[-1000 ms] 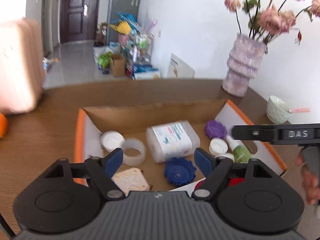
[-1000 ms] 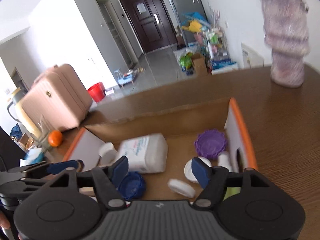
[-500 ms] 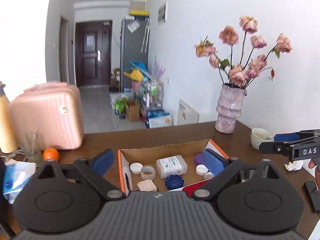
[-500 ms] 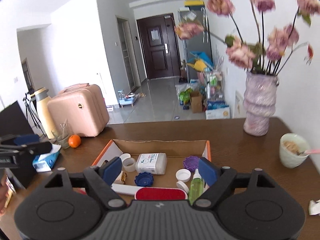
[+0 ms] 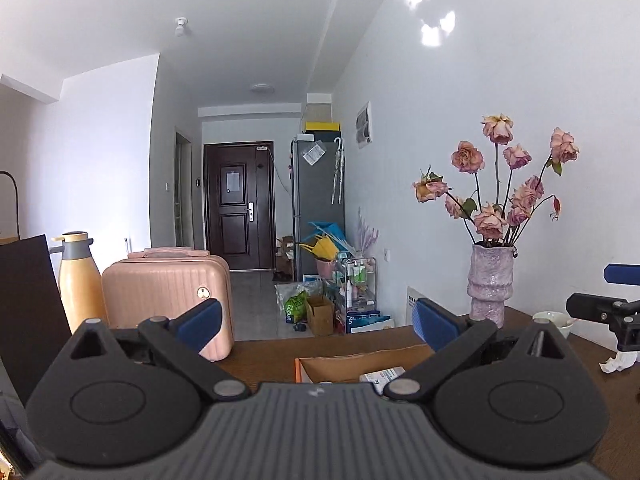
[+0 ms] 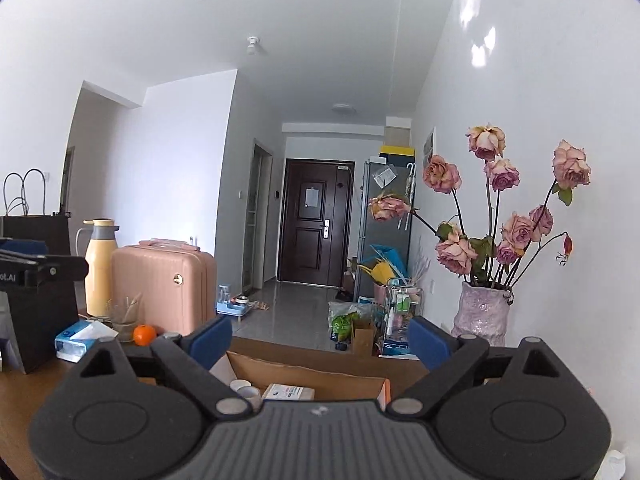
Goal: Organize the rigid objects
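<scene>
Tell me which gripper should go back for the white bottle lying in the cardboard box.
Right, marginally. Both the left gripper and right gripper are open and empty above the cardboard box, but the right view shows the white bottle nearly centred between its fingers; left view has it off toward one finger.

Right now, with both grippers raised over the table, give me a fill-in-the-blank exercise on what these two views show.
1. Both the left gripper and the right gripper hold ____ between their pads.
2. The flowers stand in a ____ vase.
3. The orange lies beside a pink ____.
4. The white container lies inside a cardboard ____.

Missing words: nothing; purple; suitcase; box
</scene>
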